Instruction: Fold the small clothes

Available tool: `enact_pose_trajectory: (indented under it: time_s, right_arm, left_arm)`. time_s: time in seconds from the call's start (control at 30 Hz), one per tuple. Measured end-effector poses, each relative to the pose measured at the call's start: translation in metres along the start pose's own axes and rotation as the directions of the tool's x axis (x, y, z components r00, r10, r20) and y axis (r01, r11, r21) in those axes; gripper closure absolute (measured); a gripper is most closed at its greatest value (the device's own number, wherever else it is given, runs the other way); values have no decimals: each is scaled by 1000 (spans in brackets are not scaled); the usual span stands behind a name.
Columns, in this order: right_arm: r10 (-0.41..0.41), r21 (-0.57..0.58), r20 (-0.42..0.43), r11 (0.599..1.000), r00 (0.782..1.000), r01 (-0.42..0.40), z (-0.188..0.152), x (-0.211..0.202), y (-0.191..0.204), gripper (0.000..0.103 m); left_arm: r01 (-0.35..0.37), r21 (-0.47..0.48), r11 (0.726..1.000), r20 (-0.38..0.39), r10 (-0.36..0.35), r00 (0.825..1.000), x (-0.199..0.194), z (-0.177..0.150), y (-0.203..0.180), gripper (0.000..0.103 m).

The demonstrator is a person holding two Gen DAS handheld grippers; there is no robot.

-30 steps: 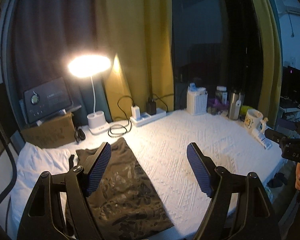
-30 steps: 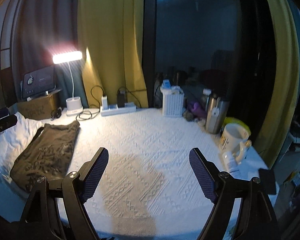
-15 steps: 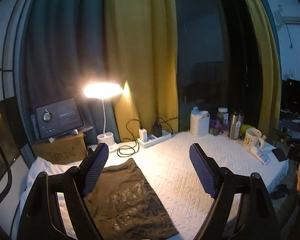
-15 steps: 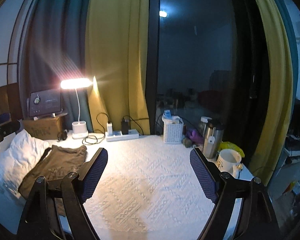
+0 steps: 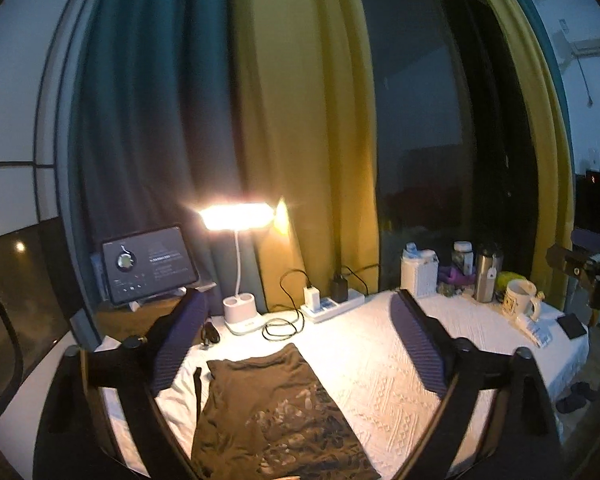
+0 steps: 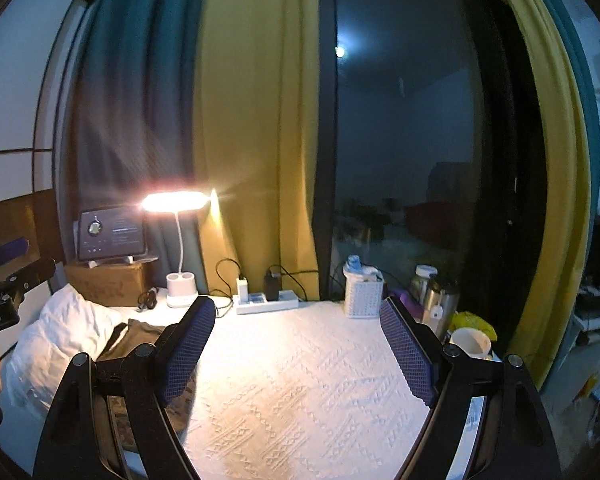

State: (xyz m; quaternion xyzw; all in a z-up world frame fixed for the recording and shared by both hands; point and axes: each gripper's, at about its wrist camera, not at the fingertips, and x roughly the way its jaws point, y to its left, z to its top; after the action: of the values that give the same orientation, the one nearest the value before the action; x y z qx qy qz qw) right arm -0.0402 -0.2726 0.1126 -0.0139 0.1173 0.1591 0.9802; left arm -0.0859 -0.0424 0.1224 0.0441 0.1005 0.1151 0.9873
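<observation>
Both grippers hang above the bed [image 6: 300,392] with nothing in them: the left gripper [image 5: 296,344] has just been spreading its jaws and now gapes wide over the near end of the shirt [image 5: 276,408], its fingers clear of the cloth, while the right gripper [image 6: 298,354] stands just as wide over bare quilt. The brown printed shirt lies folded flat near the bed's left edge, just beside a white pillow [image 6: 56,340], with a lit lamp [image 5: 238,272] and power strip [image 5: 332,306] beyond it by the curtain [image 5: 300,120].
</observation>
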Motion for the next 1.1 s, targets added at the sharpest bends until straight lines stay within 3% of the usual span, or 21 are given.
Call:
enact_pose_trajectory:
  time_s: [0.2,0.37,0.63,1.1]
  right_arm:
    - [0,-16,37,1000,999,0,14,-11,14,17]
    - [-44,13,58,999,997,43,22,-18,24,17]
    - [5,-30,78,1000,997,-2,25,-24,38,17]
    - [-8,-7,6,1000,1000,9,8,4,27,16]
  left_arm:
    - [-22,-27,999,22,22,1000,-10,3,12,8]
    - [4,-45,999,20,-3,1000,-16,3,23,7]
    - [-3,-81,997,3,3,1000,-11,-4,37,3]
    - [3,-79,997,-47,-6,999,3,-17,33,3]
